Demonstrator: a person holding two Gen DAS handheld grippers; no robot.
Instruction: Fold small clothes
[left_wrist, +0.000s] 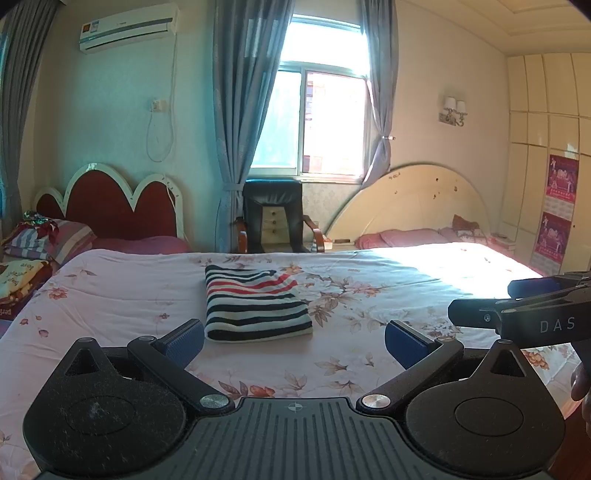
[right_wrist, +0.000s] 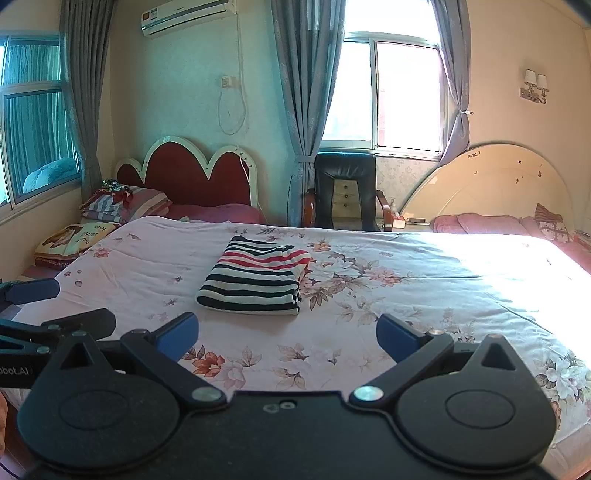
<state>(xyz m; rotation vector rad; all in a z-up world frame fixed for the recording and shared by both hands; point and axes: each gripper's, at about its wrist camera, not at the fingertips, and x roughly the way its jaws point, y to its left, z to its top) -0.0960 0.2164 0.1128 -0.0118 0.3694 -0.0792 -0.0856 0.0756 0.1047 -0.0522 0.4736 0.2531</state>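
Two grippers are in my view, and both stand with their blue-padded fingers spread wide and nothing between them. My left gripper (left_wrist: 293, 341) hovers above the near edge of the bed, low over the pink quilt printed with brown and red flowers (left_wrist: 122, 295). My right gripper (right_wrist: 287, 338) hangs beside it at about the same height, also at the near edge.

One folded garment of soft knit cloth, with black, white and red stripes (left_wrist: 255, 306), lies on the quilt toward the middle of the bed, a little nearer to the near edge than to the far one. It is already a tidy rectangle, with its thick folded edge turned to me and the red stripes on the far half. Neither gripper touches it; both are near it but apart.

I judge that the folding of this piece is finished, or nearly so, and that the step in hand is the pause after letting go. No other loose small garment shows on the quilt. A pile of folded cloths (right_wrist: 74, 236) lies off the far left corner of the bed, but I cannot tell whether they belong to the task.

For the next move, if one more fold is wanted, I would bring both grippers down to the near corners of the striped rectangle and pinch all layers together, since a shallow pinch could take the top layer only and open the fold. If not, I would lift it from below and carry it aside.
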